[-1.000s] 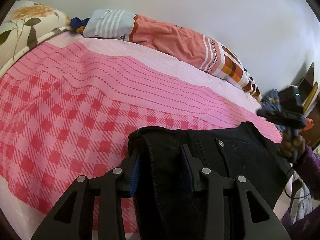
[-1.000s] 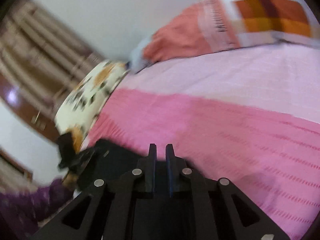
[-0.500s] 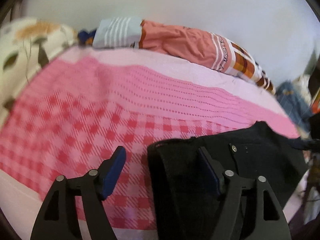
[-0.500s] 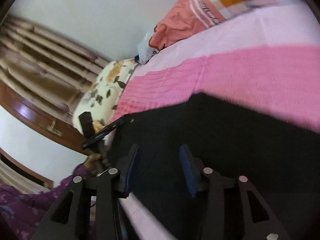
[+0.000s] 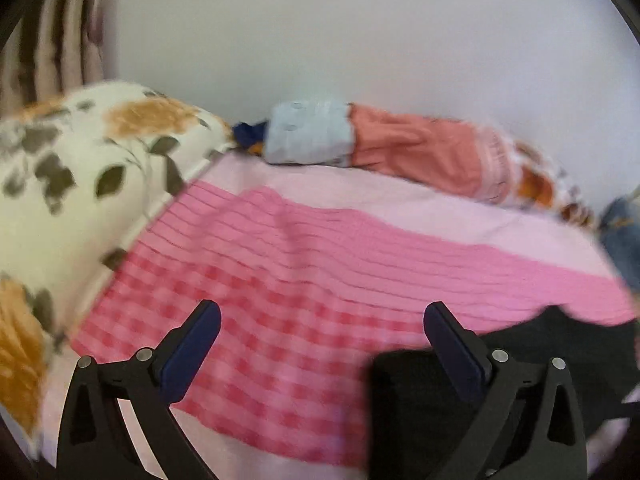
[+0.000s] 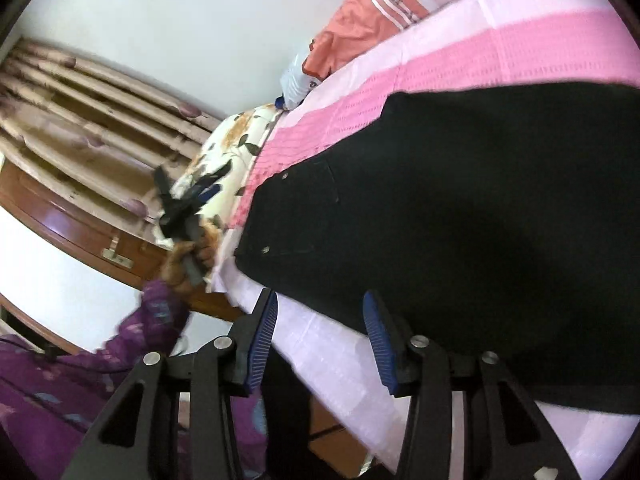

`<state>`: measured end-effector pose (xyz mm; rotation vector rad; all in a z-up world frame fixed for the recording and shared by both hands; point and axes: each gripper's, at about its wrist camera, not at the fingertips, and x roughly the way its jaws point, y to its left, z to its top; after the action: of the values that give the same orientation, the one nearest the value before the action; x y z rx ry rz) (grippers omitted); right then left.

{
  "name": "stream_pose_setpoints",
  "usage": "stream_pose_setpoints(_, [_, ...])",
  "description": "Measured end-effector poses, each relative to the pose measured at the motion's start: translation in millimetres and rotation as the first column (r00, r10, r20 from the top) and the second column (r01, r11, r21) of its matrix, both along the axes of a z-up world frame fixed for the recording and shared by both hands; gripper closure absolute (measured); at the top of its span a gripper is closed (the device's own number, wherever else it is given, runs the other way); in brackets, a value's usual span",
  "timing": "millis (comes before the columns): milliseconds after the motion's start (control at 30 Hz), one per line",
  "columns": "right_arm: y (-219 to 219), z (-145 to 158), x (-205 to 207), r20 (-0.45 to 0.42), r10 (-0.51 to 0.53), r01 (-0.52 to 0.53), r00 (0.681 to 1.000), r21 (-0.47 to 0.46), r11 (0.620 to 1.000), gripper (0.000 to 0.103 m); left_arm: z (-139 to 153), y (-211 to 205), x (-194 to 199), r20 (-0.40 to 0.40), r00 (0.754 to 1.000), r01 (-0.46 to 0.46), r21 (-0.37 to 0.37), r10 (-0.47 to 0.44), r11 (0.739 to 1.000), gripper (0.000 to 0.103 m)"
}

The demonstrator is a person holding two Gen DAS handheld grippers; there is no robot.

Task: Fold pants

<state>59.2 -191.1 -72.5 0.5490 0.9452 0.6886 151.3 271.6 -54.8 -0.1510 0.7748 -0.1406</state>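
Black pants (image 6: 460, 216) lie flat on the pink bed; their waist with rivets and a pocket points left in the right wrist view. In the left wrist view the pants (image 5: 520, 368) show at the lower right, under the right finger. My left gripper (image 5: 320, 320) is wide open and empty above the checked sheet. It also shows small in the right wrist view (image 6: 188, 204), held in a hand. My right gripper (image 6: 320, 312) is open and empty, just off the pants' near edge.
The pink sheet (image 5: 320, 240) covers the bed. A floral pillow (image 5: 72, 200) lies at the left. An orange and blue rolled blanket (image 5: 400, 152) lies along the white wall. Denim cloth (image 5: 624, 236) sits at the far right. A wooden bed frame (image 6: 80, 240) and curtain stand behind.
Both grippers have let go of the pants and opened. The left one has swung left toward the pillow. The right one has pulled back to the bed's near edge.
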Motion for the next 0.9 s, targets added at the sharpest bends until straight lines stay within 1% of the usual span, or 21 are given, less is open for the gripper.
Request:
stream_pose_setpoints(33, [4.3,-1.1,3.7,0.004,0.001,-0.001,1.000,-0.006,1.000,0.060,2.8,-3.3,-4.1,-0.008,1.000,0.026,-0.044,-0.026,0.999,0.002])
stream_pose_setpoints(100, [16.7,-9.1,11.3,-0.007,0.015,-0.015,1.000,-0.009,1.000,0.060,5.3,-12.2,-21.3,-0.006,0.998,0.063,-0.095,-0.063,0.994,0.002])
stream_pose_setpoints(200, [33.7,-26.3,17.7,-0.032,0.045,-0.048,0.998,-0.073,0.996,0.059,2.5,-29.3,-49.4,-0.008,0.995,0.098,-0.114,-0.100,0.989,0.002])
stream_pose_setpoints(233, [40.8,-32.0,18.8,-0.045,0.057,-0.062,0.997,-0.118,0.991,0.059,1.6,-32.1,-58.9,-0.008,0.995,0.097,-0.111,-0.098,0.989,0.002])
stream_pose_setpoints(267, [45.2,-30.3,19.3,-0.029,0.059,-0.063,0.998,-0.144,0.988,0.059,-0.4,-32.1,-69.7,-0.008,0.997,0.075,-0.103,-0.076,0.992,0.002])
stream_pose_setpoints(300, [45.8,-25.0,19.5,-0.014,0.059,-0.061,0.998,-0.133,0.989,0.060,-1.4,-29.3,-76.7,-0.010,0.998,0.053,-0.108,-0.054,0.993,0.002])
stream_pose_setpoints(333, [44.8,-19.8,20.4,-0.005,0.058,-0.058,0.998,-0.104,0.993,0.060,-4.4,-22.2,-84.6,-0.020,0.999,0.024,-0.138,-0.027,0.990,0.002])
stream_pose_setpoints(367, [43.2,-11.7,19.9,0.016,0.057,-0.055,0.998,-0.079,0.995,0.060,-9.3,-10.7,-95.7,-0.043,0.999,-0.012,-0.207,0.003,0.978,0.002])
stream_pose_setpoints(400, [43.2,-6.5,19.7,0.031,0.058,-0.056,0.998,-0.078,0.995,0.059,-16.8,1.1,-104.6,-0.083,0.996,-0.047,-0.291,0.024,0.956,0.002])
stream_pose_setpoints(433, [44.0,-1.1,19.5,0.046,0.064,-0.059,0.997,-0.085,0.995,0.056,-24.6,10.1,-111.7,-0.128,0.991,-0.076,-0.356,0.032,0.931,0.002])
stream_pose_setpoints(467, [44.6,1.4,19.4,0.048,0.070,-0.066,0.996,-0.088,0.994,0.052,-31.3,16.9,-119.7,-0.172,0.984,-0.108,-0.408,0.040,0.907,0.002])
stream_pose_setpoints(500, [44.6,1.5,19.3,0.042,0.073,-0.070,0.996,-0.083,0.994,0.050,-35.7,20.3,-127.8,-0.197,0.980,-0.126,-0.450,0.040,0.884,0.002])
stream_pose_setpoints(533, [43.4,0.5,17.9,0.033,0.069,-0.066,0.997,-0.075,0.995,0.050,-41.6,21.5,-137.5,-0.216,0.976,-0.123,-0.525,0.008,0.842,0.002])
stream_pose_setpoints(567, [42.1,-3.3,18.3,0.016,0.062,-0.061,0.998,-0.059,0.996,0.050,-45.6,19.1,-142.0,-0.234,0.972,-0.115,-0.567,-0.026,0.815,0.002])
stream_pose_setpoints(600, [40.5,-6.7,18.2,0.001,0.058,-0.058,0.998,-0.042,0.997,0.050,-50.4,11.6,-144.8,-0.262,0.963,-0.102,-0.590,-0.070,0.801,0.003])
stream_pose_setpoints(667, [38.9,-14.7,17.2,-0.031,0.044,-0.045,0.999,-0.017,0.999,0.049,-58.7,-0.8,-144.7,-0.305,0.946,-0.101,-0.593,-0.107,0.799,0.013])
stream_pose_setpoints(733, [41.0,-17.9,15.5,-0.046,0.042,-0.043,0.998,-0.021,0.999,0.049,-68.7,-8.1,-141.4,-0.339,0.930,-0.108,-0.622,-0.142,0.776,0.051])
stream_pose_setpoints(767, [40.7,-18.9,13.3,-0.046,0.044,-0.045,0.998,-0.023,0.999,0.049,-74.4,-13.2,-139.8,-0.356,0.922,-0.117,-0.629,-0.151,0.768,0.055])
stream_pose_setpoints(833, [43.4,-15.9,9.7,-0.035,0.052,-0.053,0.998,-0.024,0.998,0.049,-80.4,-19.8,-136.2,-0.370,0.916,-0.125,-0.635,-0.158,0.762,0.055])
stream_pose_setpoints(867, [44.3,-14.9,9.5,-0.032,0.053,-0.054,0.998,-0.026,0.998,0.049,-83.8,-24.8,-132.6,-0.374,0.911,-0.126,-0.652,-0.173,0.748,0.055])
stream_pose_setpoints(900, [44.2,-14.5,9.6,-0.032,0.053,-0.054,0.998,-0.023,0.998,0.049,-84.5,-28.0,-130.1,-0.375,0.911,-0.130,-0.657,-0.173,0.743,0.055])
